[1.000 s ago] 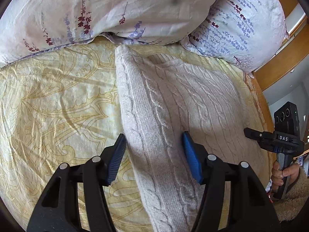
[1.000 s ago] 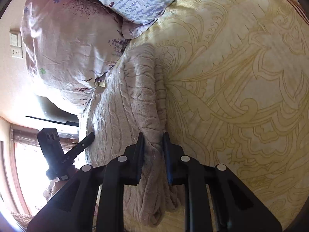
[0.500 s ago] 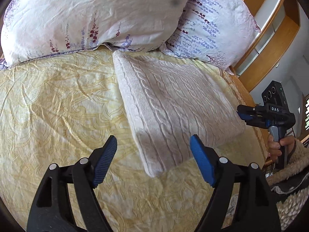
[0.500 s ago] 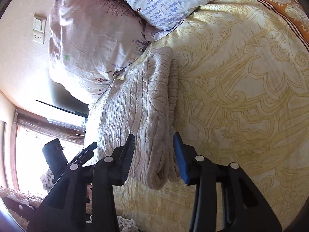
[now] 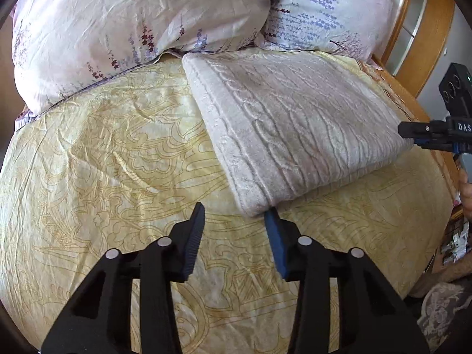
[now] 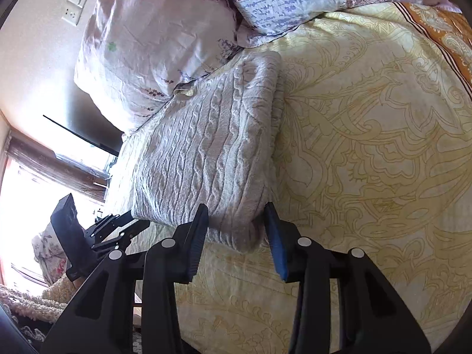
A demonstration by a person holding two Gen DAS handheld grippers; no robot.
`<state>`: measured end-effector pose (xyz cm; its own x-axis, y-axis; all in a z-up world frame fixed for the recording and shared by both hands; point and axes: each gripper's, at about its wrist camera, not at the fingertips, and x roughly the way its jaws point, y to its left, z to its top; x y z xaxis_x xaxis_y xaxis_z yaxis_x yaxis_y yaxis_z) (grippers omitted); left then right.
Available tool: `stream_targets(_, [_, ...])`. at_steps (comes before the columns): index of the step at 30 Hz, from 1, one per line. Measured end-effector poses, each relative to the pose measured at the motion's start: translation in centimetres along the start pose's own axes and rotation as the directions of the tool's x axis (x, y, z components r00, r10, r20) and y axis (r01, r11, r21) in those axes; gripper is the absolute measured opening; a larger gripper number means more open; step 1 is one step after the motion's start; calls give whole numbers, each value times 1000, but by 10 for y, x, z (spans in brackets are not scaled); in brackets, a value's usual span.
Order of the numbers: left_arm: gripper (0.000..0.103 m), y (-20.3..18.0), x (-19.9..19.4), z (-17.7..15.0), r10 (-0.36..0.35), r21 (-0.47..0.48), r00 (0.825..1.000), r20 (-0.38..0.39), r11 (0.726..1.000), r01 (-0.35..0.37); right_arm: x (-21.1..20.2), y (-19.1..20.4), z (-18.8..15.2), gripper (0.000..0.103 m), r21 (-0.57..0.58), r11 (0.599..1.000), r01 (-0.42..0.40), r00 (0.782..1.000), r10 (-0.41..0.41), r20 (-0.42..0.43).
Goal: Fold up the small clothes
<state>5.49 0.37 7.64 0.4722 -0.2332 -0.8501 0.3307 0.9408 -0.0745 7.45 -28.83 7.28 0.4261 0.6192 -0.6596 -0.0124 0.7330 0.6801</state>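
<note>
A folded cream cable-knit sweater (image 5: 295, 124) lies flat on the yellow patterned bedsheet (image 5: 103, 162), its far edge against the pillows. My left gripper (image 5: 234, 221) hovers just short of the sweater's near corner; its jaws are closing with nothing between them. In the right wrist view the sweater (image 6: 206, 153) has its other near corner between the fingertips of my right gripper (image 6: 236, 221). Those jaws are closing too, but both pads stand off the knit. Each gripper shows in the other's view: right gripper (image 5: 405, 135), left gripper (image 6: 138, 219).
Two floral pillows (image 5: 132, 23) (image 5: 324, 8) lie at the head of the bed. A wooden bed frame (image 5: 424, 35) runs along the right. A wall socket (image 6: 72, 14) and a bright window (image 6: 23, 206) are beyond. A hand (image 5: 466, 188) holds the right gripper.
Both grippers have pulled back off the sweater. The right one was shut on the folded edge and has let go. The left one widened, then narrowed. The sweater now lies flat.
</note>
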Motion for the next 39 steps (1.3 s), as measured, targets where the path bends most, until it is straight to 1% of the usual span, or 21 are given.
stream_targets(2, [40,7,-1,1,-14,-41,1000,3,999,14,0,3,-1,34,-15,1000,16,1000,-16,6])
stream_targets(5, [40,5,-5,0,0,-39,1000,9,999,1,1,3,0,34,-6,1000,27,1000,-27,11])
stream_targets(10, [41,6,-10,2,-5,-83,1000,18,997,7,4,5,0,34,1,999,45,999,-45,14])
stream_targets(11, [42,6,-10,2,1,-88,1000,17,996,1,2,6,-1,32,-5,999,53,998,-52,21])
stream_targets(13, [42,8,-9,1,5,-104,1000,10,995,-4,0,5,-2,20,0,997,73,997,-73,27])
stream_targets(16, [44,10,-6,-2,17,-129,1000,-3,991,-17,1,-4,-4,17,40,995,94,995,-95,21])
stream_targets(19, [46,12,-2,-4,30,-142,999,-22,989,-33,6,-7,-10,17,56,991,120,993,-121,2])
stream_targets(23, [49,12,3,-4,57,-143,997,-47,988,-63,9,-8,-15,17,54,987,154,988,-155,10])
stream_targets(24, [50,11,4,-4,65,-141,997,-51,988,-71,10,-8,-17,20,46,985,165,986,-166,13])
stream_targets(25, [51,10,5,-4,73,-136,996,-53,988,-79,11,-8,-18,28,31,982,185,983,-185,13])
stream_targets(26, [51,10,6,-3,78,-129,995,-54,988,-85,13,-6,-19,32,12,978,207,978,-207,13])
stream_targets(27, [52,9,5,-3,78,-126,995,-56,988,-85,13,-5,-19,35,-2,976,219,976,-219,16])
stream_targets(29, [52,11,-2,-5,46,-130,998,-48,990,-51,7,1,-18,35,-26,972,234,972,-233,35])
stream_targets(31, [60,15,-18,-9,40,-136,999,-24,990,-43,-6,8,-17,35,-38,969,242,967,-238,92])
stream_targets(33, [65,21,-38,-9,49,-157,998,36,987,-42,-23,17,-16,35,-50,966,254,955,-242,173])
stream_targets(35, [71,22,-54,-2,37,-176,995,95,984,-20,-33,29,-14,35,-81,963,257,942,-231,242])
stream_targets(37, [86,14,-61,10,-4,-180,990,140,983,30,-31,42,-10,35,-124,959,254,942,-216,256])
stream_targets(39, [90,-1,-58,25,-33,-159,988,153,986,58,-23,54,-9,35,-174,951,257,945,-210,251])
